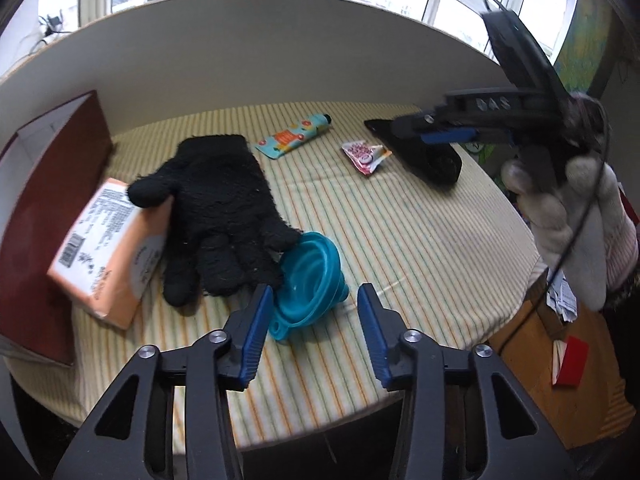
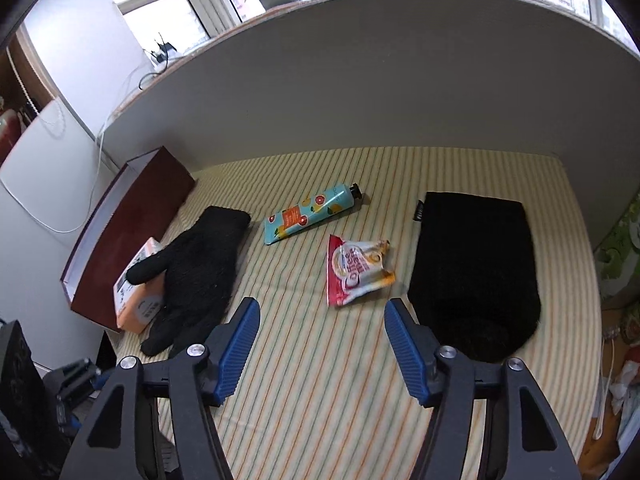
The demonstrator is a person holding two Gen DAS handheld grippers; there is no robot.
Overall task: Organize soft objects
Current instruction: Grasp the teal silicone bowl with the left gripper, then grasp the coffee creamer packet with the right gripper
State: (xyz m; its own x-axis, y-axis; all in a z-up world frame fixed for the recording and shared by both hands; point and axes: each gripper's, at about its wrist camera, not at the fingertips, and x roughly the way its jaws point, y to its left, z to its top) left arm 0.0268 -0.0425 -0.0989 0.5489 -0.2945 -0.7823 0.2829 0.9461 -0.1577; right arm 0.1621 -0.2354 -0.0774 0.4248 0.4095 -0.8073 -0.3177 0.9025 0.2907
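Observation:
A black knit glove lies on the striped table, its thumb resting on an orange tissue pack. A black knit hat lies at the right. My left gripper is open and empty, low over a teal collapsible funnel beside the glove's fingertips. My right gripper is open and empty, above the cloth between glove and hat. In the left wrist view the right gripper hovers over the hat, held by a gloved hand.
A dark red open box stands at the left table edge. A printed hand-cream tube and a red-white snack sachet lie mid-table. A grey board walls the back. A cardboard box sits below right.

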